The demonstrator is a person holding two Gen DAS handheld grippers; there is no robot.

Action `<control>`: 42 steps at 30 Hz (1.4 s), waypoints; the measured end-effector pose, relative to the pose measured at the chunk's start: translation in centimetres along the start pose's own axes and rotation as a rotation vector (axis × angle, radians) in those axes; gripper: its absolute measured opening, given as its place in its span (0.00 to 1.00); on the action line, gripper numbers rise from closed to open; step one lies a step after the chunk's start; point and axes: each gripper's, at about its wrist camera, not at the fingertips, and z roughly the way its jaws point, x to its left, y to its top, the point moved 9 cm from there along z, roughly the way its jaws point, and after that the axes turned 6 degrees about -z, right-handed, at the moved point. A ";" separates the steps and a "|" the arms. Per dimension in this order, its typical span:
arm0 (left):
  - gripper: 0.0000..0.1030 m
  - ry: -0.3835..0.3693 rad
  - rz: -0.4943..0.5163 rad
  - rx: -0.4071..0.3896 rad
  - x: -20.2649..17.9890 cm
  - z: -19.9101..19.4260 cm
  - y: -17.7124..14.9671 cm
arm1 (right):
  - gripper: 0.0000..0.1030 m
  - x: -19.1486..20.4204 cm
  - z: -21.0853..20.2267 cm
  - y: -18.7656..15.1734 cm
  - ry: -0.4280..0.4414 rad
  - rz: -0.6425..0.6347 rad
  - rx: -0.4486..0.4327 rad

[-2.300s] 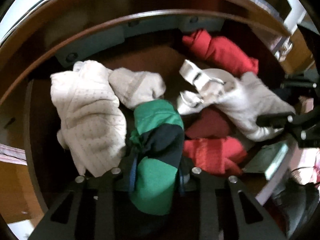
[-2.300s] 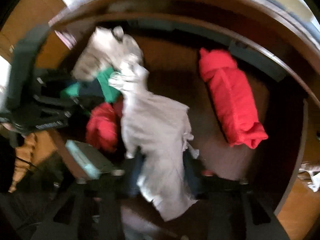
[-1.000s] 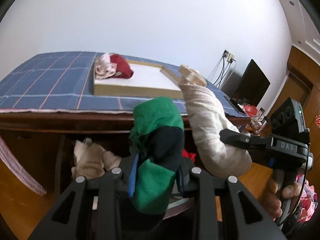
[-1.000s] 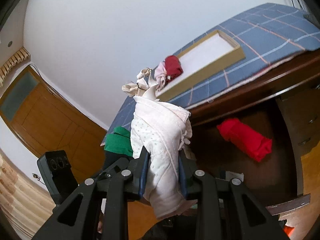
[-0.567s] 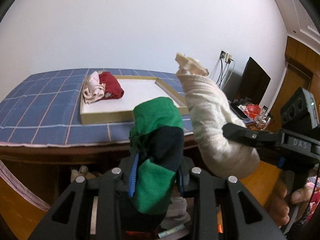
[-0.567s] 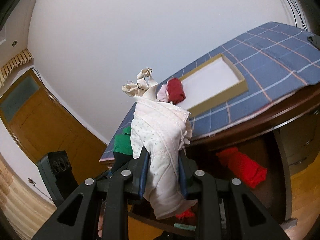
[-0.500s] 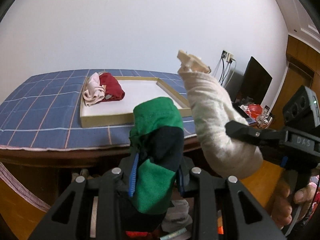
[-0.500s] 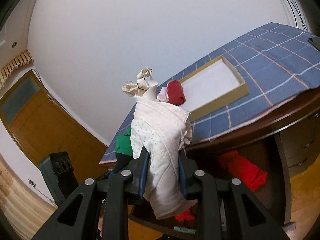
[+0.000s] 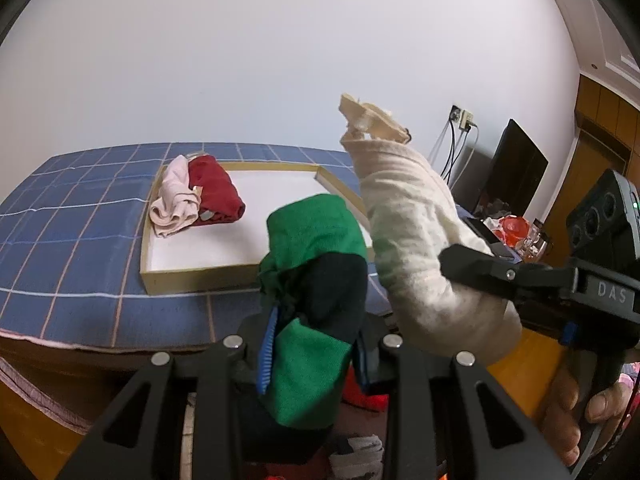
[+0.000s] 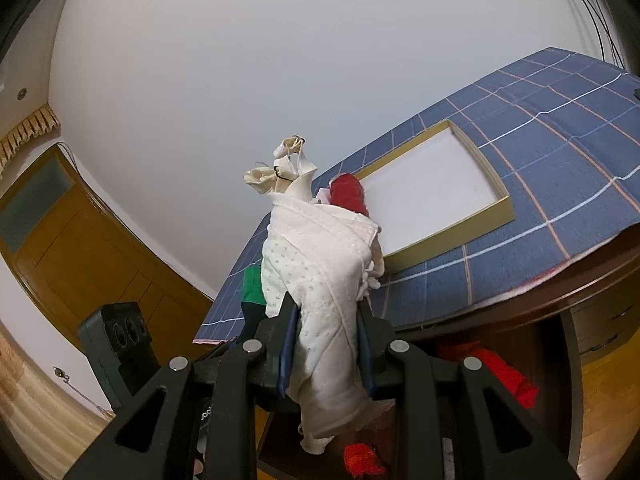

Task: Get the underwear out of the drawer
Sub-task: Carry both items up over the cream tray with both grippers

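With my left gripper [image 9: 310,354] clamped on the green-and-navy underwear [image 9: 316,300] and my right gripper [image 10: 324,350] on the cream one [image 10: 320,280], both clear of the drawer [image 10: 532,344], either loose roll could unfurl and snag the tray's [image 9: 192,276] near rim.

Roll [image 9: 316,280]: green with one black band. Bundle [image 10: 320,276]: cream-white, fine dotted print. Desk cloth [image 9: 72,240]: blue, grid of white and pink lines. Tray [image 9: 192,276]: tan rim, white floor; in it a dark red piece [image 9: 214,192] and a pale pink piece [image 9: 174,200]. Drawer garment [image 10: 496,368]: bright red. Hand-held gripper pads [image 9: 267,344]: blue.
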 end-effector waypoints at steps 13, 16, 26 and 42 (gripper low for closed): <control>0.29 -0.033 -0.064 0.013 1.1 1.3 1.0 | 0.28 -1.5 0.9 1.4 0.010 0.086 -0.056; 0.29 -0.031 -0.074 0.020 1.3 1.8 1.4 | 0.28 -1.7 1.2 1.7 -0.002 0.093 -0.058; 0.29 -0.041 -0.094 0.034 2.0 3.4 3.5 | 0.28 -3.2 3.2 3.7 -0.045 0.132 -0.040; 0.29 0.001 -0.077 -0.017 2.4 6.0 8.6 | 0.28 -3.8 5.2 7.4 -0.066 0.114 -0.048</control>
